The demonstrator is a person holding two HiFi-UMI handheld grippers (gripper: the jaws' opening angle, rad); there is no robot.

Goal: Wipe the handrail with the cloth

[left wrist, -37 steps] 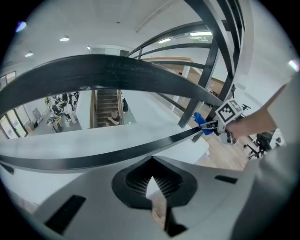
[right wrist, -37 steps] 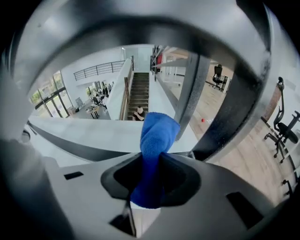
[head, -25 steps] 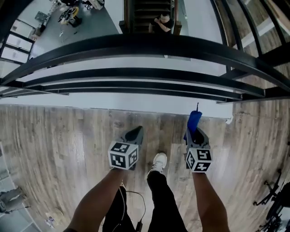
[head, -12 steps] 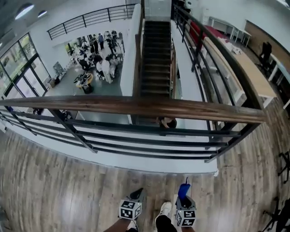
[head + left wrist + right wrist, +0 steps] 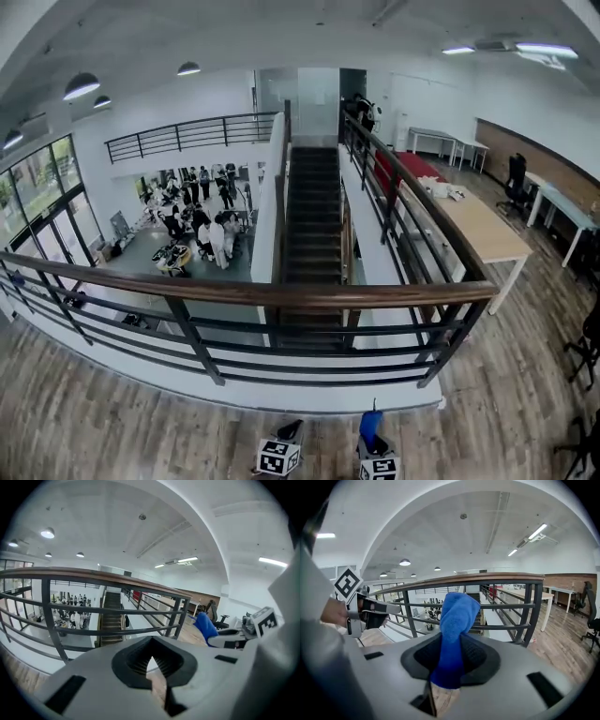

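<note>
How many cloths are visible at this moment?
1. The blue cloth is clamped upright in the right gripper, short of the handrail. The left gripper, jaws together, holds none.

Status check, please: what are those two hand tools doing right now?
Right hand-held gripper shut on blue cloth. Left hand-held gripper shut, empty. Wooden handrail ahead, not yet touched. Nothing seen in the way.
</note>
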